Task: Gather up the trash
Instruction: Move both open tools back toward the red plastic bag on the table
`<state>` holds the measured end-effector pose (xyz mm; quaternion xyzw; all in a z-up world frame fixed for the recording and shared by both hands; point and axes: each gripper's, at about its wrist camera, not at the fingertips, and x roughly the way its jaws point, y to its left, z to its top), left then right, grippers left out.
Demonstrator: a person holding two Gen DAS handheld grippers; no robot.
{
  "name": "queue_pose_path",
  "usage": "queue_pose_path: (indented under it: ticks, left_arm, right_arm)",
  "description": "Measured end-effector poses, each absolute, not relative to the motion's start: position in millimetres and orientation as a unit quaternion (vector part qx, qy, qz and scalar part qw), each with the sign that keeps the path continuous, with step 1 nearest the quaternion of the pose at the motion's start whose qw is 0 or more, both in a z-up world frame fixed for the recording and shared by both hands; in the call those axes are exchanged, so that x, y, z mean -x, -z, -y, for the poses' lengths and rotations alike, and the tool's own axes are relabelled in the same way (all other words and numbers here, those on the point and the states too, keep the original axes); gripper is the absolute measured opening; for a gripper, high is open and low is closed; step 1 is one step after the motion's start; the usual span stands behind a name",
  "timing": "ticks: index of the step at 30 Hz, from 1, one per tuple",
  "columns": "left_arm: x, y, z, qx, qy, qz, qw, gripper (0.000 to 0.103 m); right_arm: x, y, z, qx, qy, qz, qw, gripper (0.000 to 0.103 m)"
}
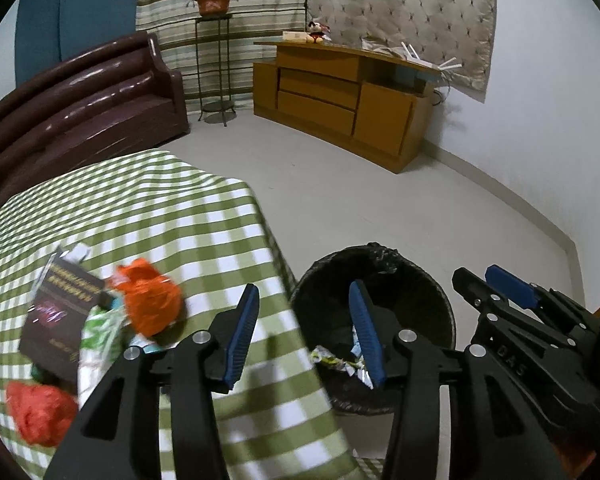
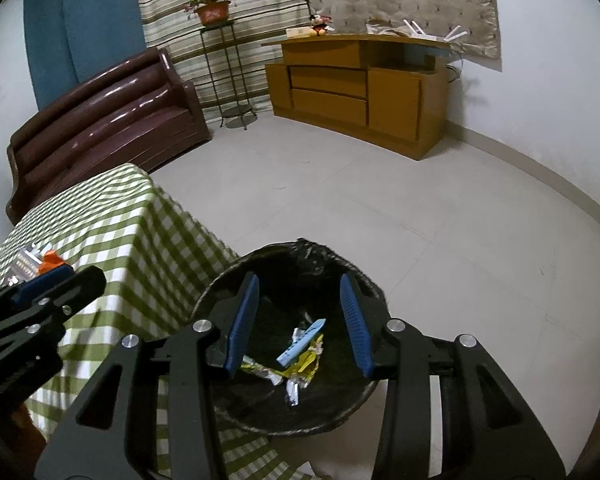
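**Ana:** Where is the trash now?

**Ben:** Some is in the bin already. It sits at the bottom middle of the right view. I see shiny wrappers down inside it. More trash lies on the table, at the lower left of the left view.

**Ana:** What is on the table?

**Ben:** An orange crumpled bag, a red crumpled bag, a dark box and a white and green wrapper. They lie close together, some touching.

**Ana:** Are the tools holding anything?

**Ben:** No. The left tool is partly open with nothing between its blue pads. It hangs over the table edge and the bin. The right tool is partly open too, right above the bin, and empty.

**Ana:** How will the bags feel?

**Ben:** I think they are very light and soft. They will squash when pinched. Thin plastic can slip, so pinch a thick bunched part in the middle of the orange bag.

**Ana:** And the box?

**Ben:** It looks stiffer. I would take it by a thin edge.
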<state>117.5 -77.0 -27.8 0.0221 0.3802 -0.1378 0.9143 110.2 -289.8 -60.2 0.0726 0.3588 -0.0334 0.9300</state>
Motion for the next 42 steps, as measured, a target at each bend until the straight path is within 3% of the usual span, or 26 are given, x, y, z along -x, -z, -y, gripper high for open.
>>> queue_pose_path:
  ticks: [27,42]
  left_arm:
    - [-48,23,-75,0.027,-0.002,-0.379,0.925,0.066]
    - [-63,43,-96,0.031,-0.025,-0.399,0.916,0.074]
  right_arm:
    - [-73,43,173,0.002,-0.067,-0.365,0.929,0.049]
    - [-69,47,154,0.009,-0.079,-0.374,0.924,0.049]
